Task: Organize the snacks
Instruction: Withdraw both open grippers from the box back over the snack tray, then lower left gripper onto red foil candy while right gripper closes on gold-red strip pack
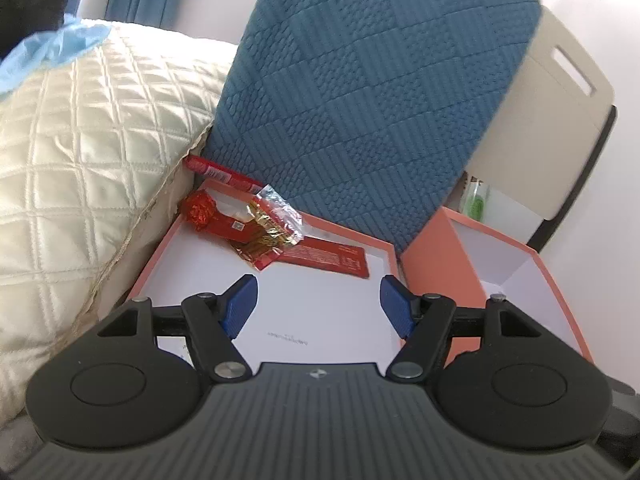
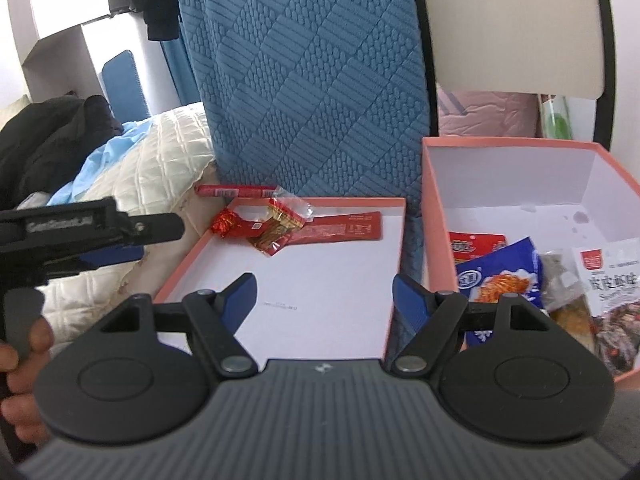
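1. White snack packet in the deeper pink box on the right — large black Chinese characters that look like "皮皮虾味", though I cannot be sure, with a small red square logo above them; the smaller lines are too fine to read.
2. Blue snack packet beside it — a round white logo with characters, too small to read.
3. Red packet behind the blue one — yellow characters, partly hidden, unreadable.
4. Shallow pink box lid — one faint printed line on its white inside, illegible.
5. Flat red packet in the lid — fine print, unreadable.
6. Left gripper, side bar — pale lettering, blurred.
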Motion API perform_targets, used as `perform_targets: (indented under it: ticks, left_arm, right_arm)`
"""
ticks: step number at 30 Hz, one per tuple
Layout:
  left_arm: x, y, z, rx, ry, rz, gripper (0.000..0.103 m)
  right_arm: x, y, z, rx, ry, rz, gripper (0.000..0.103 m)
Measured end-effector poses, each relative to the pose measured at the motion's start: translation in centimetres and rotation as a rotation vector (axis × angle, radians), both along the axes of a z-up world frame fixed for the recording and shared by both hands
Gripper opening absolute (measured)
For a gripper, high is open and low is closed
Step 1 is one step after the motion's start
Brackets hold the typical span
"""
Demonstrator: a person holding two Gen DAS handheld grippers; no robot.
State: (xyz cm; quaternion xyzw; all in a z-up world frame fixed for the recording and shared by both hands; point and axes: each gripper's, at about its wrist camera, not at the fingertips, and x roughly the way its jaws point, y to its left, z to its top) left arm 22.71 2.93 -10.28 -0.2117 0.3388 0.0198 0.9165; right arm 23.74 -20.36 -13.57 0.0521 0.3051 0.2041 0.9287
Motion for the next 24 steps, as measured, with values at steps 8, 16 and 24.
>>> perform_targets:
  ticks: [8, 16, 24]
  left_arm:
    - [3.4, 2.2, -3.0, -0.064, 0.034, 0.035, 0.073]
    - [6.3, 3.4, -5.6, -0.106, 0.081, 0.074, 0.073]
    - [9.2, 4.3, -7.9, -0.119, 0.125, 0.117, 0.073]
  right_arm:
    - [2.8, 1.7, -1.6, -0.016, -0.022, 0.032, 0.074]
    - [6.2, 2.1, -2.7, 0.032, -0.001, 0.019, 0.071]
    - [9.5, 2.8, -3.0, 0.052, 0.004, 0.029, 0.064]
